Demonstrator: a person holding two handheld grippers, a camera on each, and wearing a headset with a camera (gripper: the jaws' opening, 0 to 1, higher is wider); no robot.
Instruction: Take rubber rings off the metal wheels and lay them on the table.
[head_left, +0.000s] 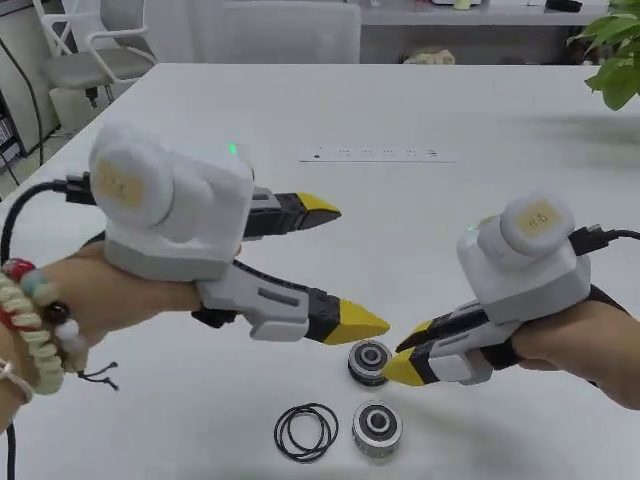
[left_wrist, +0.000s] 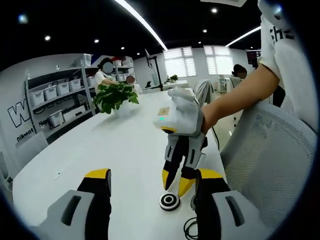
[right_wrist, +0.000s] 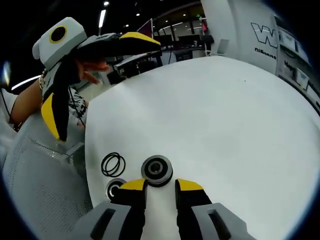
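Head view has my right gripper (head_left: 400, 358), fingers narrowly parted, at a metal wheel (head_left: 370, 360) on the worktop (head_left: 450, 220) near loose rubber rings (head_left: 307, 432), left gripper (head_left: 360, 267) spread wide beside it: unpinned, that wheel may skid when I pry.

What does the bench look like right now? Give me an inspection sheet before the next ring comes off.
Surface: white table, no marks seen.
Job's things: far round metal wheel; near round metal wheel, with loose black rubber rings overlapping beside it.
Clutter: flat white strip farther back.
Grippers: left gripper wide open, holding nothing; right gripper slightly open, tips at the far wheel.
Cables: black cable from the left gripper, another black cable from the right.
Surroundings: green plant, white chairs.
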